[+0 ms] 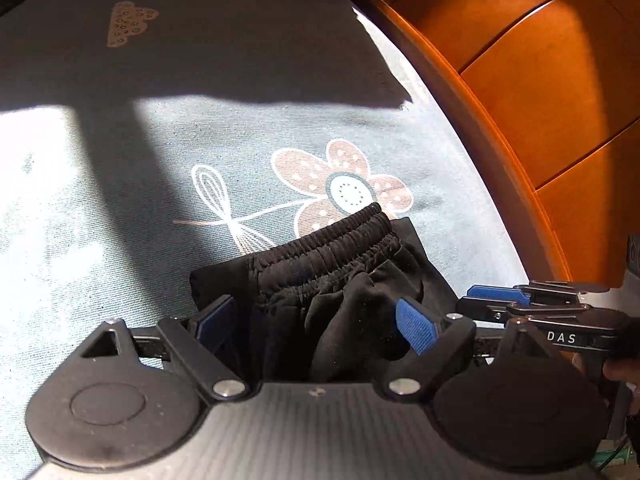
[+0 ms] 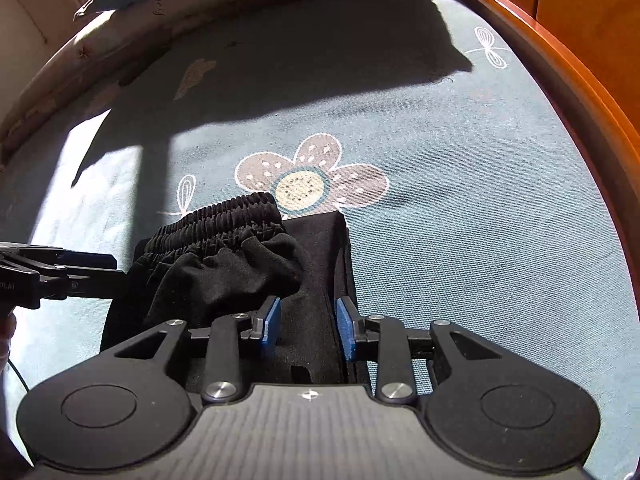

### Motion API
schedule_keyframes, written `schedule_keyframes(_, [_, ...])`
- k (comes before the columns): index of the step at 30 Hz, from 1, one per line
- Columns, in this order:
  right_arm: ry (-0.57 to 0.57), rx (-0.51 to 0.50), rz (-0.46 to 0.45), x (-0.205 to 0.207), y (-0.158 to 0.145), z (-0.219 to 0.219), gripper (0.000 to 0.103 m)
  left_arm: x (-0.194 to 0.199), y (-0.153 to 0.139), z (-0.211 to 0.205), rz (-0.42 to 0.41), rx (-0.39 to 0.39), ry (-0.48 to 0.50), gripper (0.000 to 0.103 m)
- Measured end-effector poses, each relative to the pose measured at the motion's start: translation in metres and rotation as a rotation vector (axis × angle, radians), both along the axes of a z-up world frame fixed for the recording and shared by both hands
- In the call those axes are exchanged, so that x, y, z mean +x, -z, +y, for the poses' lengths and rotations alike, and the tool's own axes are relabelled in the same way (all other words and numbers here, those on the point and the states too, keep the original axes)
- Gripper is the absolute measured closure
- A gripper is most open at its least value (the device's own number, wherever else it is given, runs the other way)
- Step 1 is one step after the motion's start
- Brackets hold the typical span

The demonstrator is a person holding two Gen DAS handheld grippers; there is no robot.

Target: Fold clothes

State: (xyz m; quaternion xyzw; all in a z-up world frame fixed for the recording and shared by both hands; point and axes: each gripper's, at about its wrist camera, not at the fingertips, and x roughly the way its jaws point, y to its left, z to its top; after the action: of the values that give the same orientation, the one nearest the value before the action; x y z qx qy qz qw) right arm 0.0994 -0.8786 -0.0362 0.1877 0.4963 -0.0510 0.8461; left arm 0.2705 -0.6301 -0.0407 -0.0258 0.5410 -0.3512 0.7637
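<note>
One pair of black shorts (image 2: 240,264) lies folded near the bed's (image 2: 480,240) wooden side rail (image 2: 580,92). Left gripper (image 1: 316,320) jaws wide, straddling the cloth; right gripper (image 2: 308,328) jaws narrow, pads clear of fabric.

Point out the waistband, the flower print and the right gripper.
waistband (image 1: 320,240), left wrist view, ribbed elastic.
flower print (image 2: 300,186), right wrist view, pale centre.
right gripper (image 2: 306,330), right wrist view, between its fingertips.

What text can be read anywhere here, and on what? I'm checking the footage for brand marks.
"DAS": white letters on the black body of the right claw, seen from the left wrist view.
Pale letters on the left claw body at the right wrist view's left edge: too small and cut off to read.
Faint script on the pillow edge: blurred, unreadable.
</note>
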Motion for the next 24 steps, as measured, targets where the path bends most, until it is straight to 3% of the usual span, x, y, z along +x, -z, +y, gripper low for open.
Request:
schedule_keyframes(4, [0.037,0.011,0.005,-0.011,-0.001,0.016,0.064,0.017,0.032,-0.004,0.08,0.056,-0.039,0.016])
schedule_keyframes(10, [0.028,-0.088,0.007,-0.037,-0.017,0.035,0.066,-0.016,-0.016,0.014,-0.016,0.008,0.004,0.016])
schedule_keyframes(11, [0.017,-0.108,0.01,-0.042,-0.02,0.039,0.074,-0.025,-0.024,0.016,-0.021,-0.01,0.032,0.016])
schedule_keyframes(13, [0.006,-0.146,0.017,-0.057,-0.024,0.054,0.08,-0.049,-0.032,0.014,-0.025,-0.023,0.135,0.016])
schedule_keyframes(18, [-0.029,-0.204,0.037,-0.08,-0.023,0.101,0.084,-0.108,-0.032,0.014,-0.073,0.018,0.4,0.016])
schedule_keyframes(21, [-0.055,-0.253,0.028,-0.076,-0.012,0.135,0.084,-0.127,-0.024,0.022,-0.049,0.023,0.493,0.016])
schedule_keyframes(24, [-0.046,-0.304,0.08,-0.064,0.017,0.151,0.084,-0.135,-0.02,0.031,-0.055,0.027,0.563,0.016])
